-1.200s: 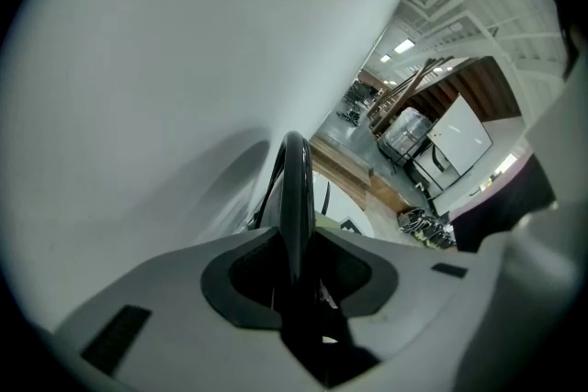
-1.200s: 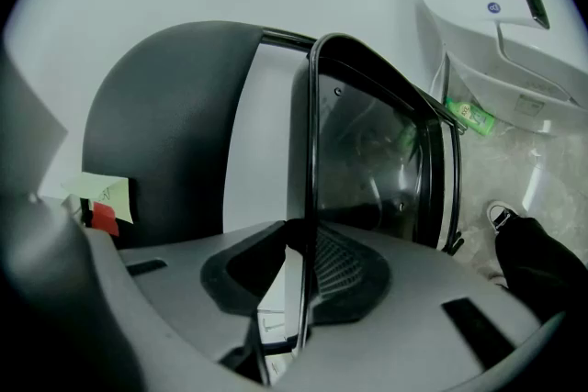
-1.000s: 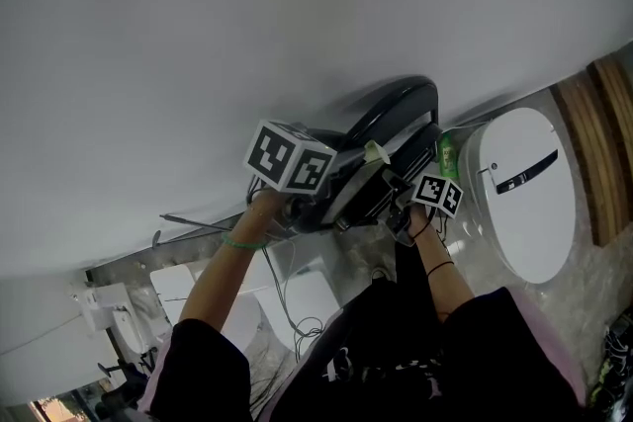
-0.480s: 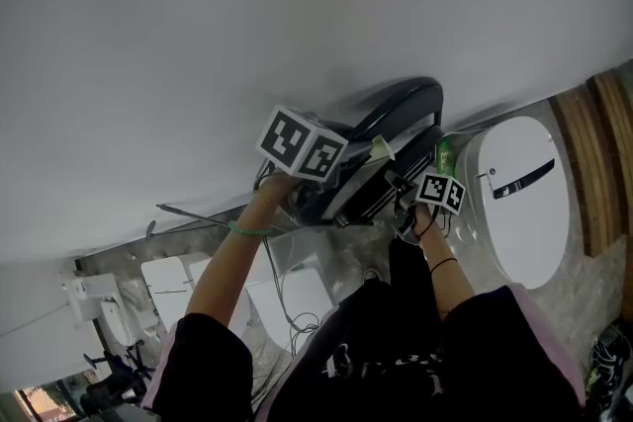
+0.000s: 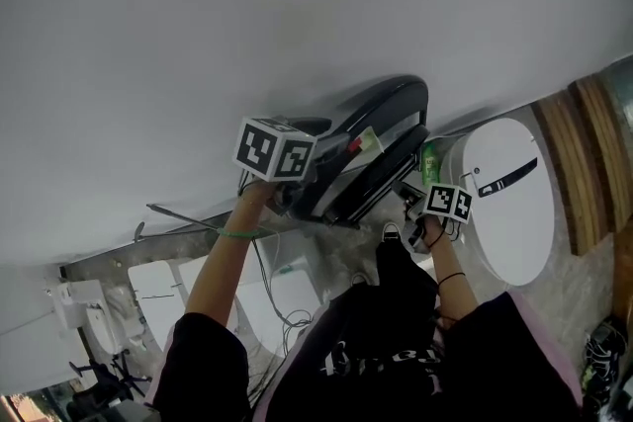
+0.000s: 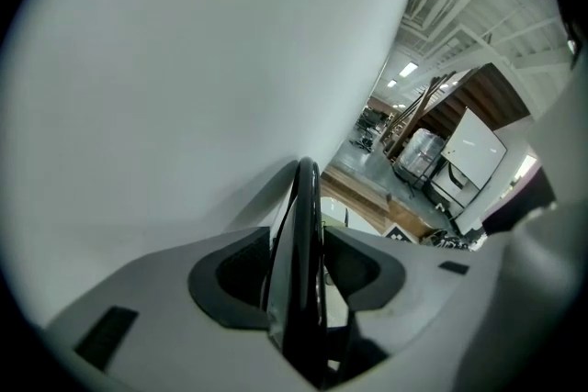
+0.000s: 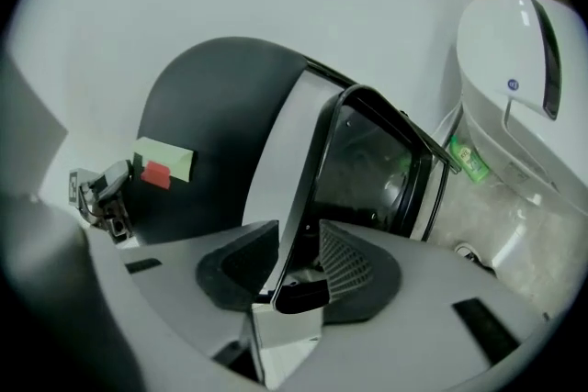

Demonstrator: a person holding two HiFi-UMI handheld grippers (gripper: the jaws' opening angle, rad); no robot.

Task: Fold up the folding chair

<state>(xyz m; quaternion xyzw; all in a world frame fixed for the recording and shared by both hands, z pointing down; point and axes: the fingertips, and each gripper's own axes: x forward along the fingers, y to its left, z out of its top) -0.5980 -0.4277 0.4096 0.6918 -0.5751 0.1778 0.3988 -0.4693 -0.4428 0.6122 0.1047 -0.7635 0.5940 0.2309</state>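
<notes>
The black folding chair (image 5: 381, 119) stands folded flat against the white wall, with a green and red label (image 7: 163, 162) on its back. My left gripper (image 5: 294, 197) is at the chair's left edge. Its jaws have just been opening, and the chair's black frame tube (image 6: 304, 225) runs between the pads with a gap beside it. My right gripper (image 5: 411, 201) is at the chair's lower right. Its jaws have also just been opening and sit loosely around a thin frame bar (image 7: 303, 197).
A white oval appliance (image 5: 504, 203) stands right of the chair, with a green bottle (image 5: 431, 163) between them. Wooden boards (image 5: 584, 163) lie at the far right. White devices and cables (image 5: 267, 292) sit on the stone floor at lower left.
The left marker cube has shifted left. The right cube has moved down and right, a little away from the chair's edge. The chair lies slightly further left in the picture.
</notes>
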